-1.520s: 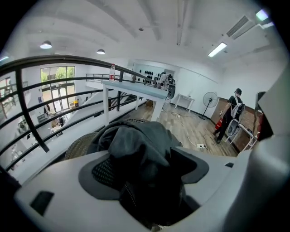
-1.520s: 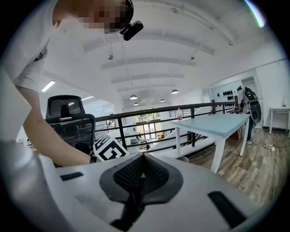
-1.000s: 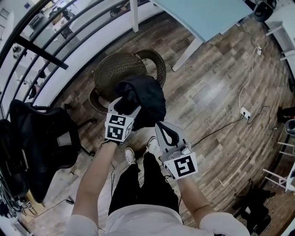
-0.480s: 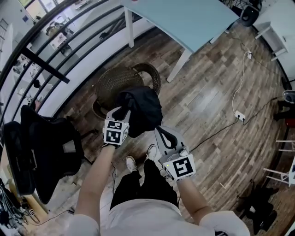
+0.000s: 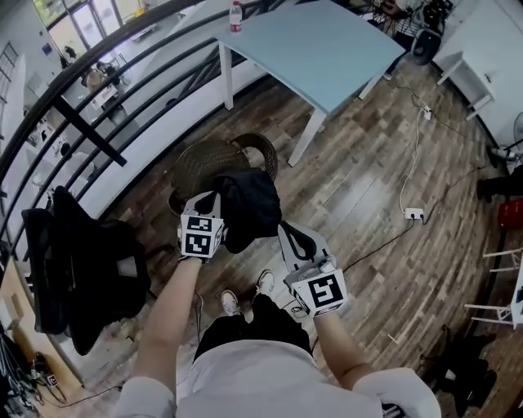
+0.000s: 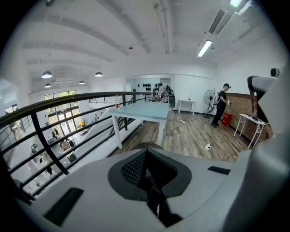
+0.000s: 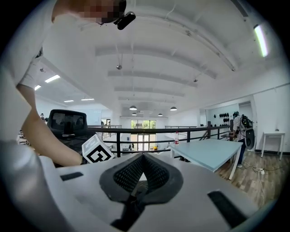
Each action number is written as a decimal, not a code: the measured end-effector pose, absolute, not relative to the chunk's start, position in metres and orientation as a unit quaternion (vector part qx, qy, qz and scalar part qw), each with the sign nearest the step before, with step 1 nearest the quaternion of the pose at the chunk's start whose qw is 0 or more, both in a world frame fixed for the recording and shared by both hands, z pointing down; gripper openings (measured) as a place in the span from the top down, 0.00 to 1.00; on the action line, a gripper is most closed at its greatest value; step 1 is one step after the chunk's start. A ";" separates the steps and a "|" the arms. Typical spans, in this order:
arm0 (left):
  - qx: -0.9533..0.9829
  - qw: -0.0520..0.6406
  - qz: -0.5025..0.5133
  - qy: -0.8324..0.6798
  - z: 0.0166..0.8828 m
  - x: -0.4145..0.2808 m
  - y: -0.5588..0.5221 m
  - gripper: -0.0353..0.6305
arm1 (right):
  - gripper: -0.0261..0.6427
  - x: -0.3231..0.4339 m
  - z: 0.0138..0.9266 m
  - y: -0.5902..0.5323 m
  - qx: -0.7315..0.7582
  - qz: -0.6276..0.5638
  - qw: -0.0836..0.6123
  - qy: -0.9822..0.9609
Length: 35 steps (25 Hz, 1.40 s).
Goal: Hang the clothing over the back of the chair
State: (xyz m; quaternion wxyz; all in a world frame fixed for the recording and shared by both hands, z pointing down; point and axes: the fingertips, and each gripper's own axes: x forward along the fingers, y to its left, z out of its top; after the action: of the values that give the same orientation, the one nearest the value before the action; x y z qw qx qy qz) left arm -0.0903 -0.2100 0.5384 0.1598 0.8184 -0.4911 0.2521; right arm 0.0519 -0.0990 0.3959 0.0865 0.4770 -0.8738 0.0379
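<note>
A black garment (image 5: 249,208) hangs bunched in the air above a round wicker chair (image 5: 214,159). My left gripper (image 5: 214,198) is shut on its left edge. In the left gripper view the jaws (image 6: 147,179) are pressed together with dark cloth pinched between them. My right gripper (image 5: 283,229) is at the garment's right edge, jaws together. In the right gripper view its pads (image 7: 154,174) meet, with dark cloth low in the gap. A black office chair (image 5: 82,261) with a tall back stands to the left.
A light blue table (image 5: 319,45) with white legs stands beyond the wicker chair, a bottle (image 5: 236,15) on its far corner. A dark railing (image 5: 98,73) runs along the left. A power strip (image 5: 413,213) and cable lie on the wood floor at right. A person (image 6: 222,104) stands far off.
Both grippers have risen together and the black garment has come up off the wicker chair with them. More of the table and railing now shows in the head view.
</note>
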 end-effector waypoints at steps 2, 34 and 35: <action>0.826 0.153 0.236 -0.488 0.516 -0.088 -0.207 0.91 | 0.94 0.053 0.382 -0.096 0.480 0.026 0.081 -0.873; 0.829 -0.072 0.060 -0.552 0.221 -0.150 -0.166 0.91 | 0.94 0.088 0.263 -0.124 0.473 -0.007 -0.006 -0.881; 0.826 -0.074 0.058 -0.555 0.217 -0.154 -0.165 0.91 | 0.94 0.091 0.261 -0.125 0.475 -0.008 -0.008 -0.880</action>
State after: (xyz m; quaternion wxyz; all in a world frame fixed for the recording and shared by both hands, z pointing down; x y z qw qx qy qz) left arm -0.1540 -0.1646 0.2165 -0.0745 0.8263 -0.5553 0.0585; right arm 0.0914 -0.1248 0.2609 -0.0081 0.4750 -0.8799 -0.0081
